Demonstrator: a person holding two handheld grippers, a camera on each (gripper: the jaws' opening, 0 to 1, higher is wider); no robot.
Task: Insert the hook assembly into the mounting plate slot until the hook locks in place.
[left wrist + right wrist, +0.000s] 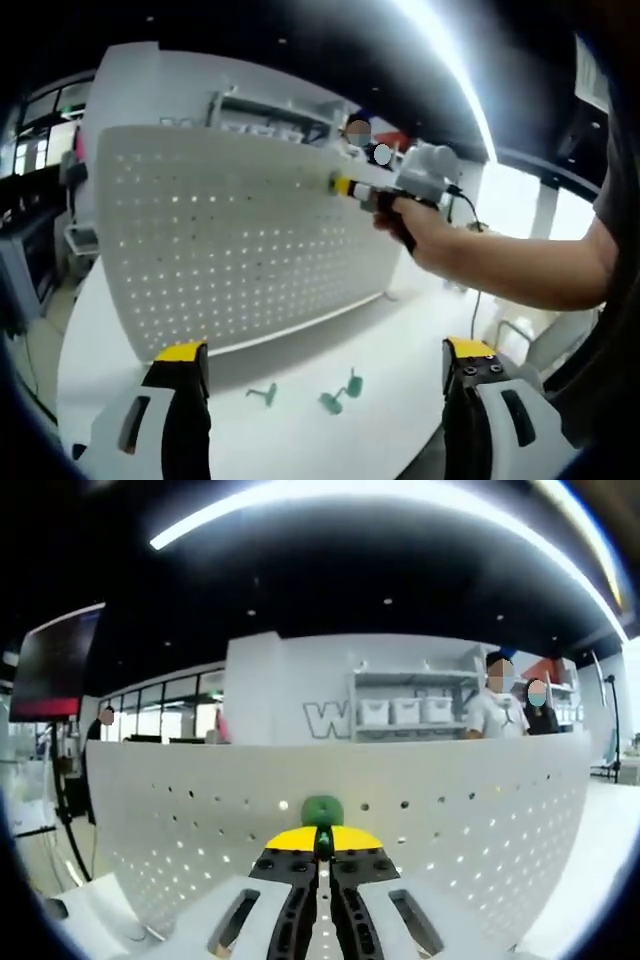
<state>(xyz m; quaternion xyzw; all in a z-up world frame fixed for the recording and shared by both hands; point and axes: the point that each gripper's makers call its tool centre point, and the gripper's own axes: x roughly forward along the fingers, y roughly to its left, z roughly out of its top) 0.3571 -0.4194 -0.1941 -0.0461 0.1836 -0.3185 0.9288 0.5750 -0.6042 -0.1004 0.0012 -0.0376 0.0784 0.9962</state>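
White perforated sheet metal forms the mounting plate, which is stood upright on the table so that its rows of holes face the person and can be reached head-on. In the right gripper view the plate is seen close, spanning the picture from side to side.

Against its upper part the right hand-held gripper is brought by the person's hand, its yellow tips at or just off the plate's face. In its own view the right hand-held gripper is clamped shut on the green hook assembly, whose head is held just in front of a row of holes, presumably so that it can be pushed straight in. Whether it has entered a slot cannot be told; locking is judged not yet reached.

The left hand-held gripper is held low and back with its jaws wide apart and nothing between them.

Two spare green hooks are left on the table before the plate, within reach.
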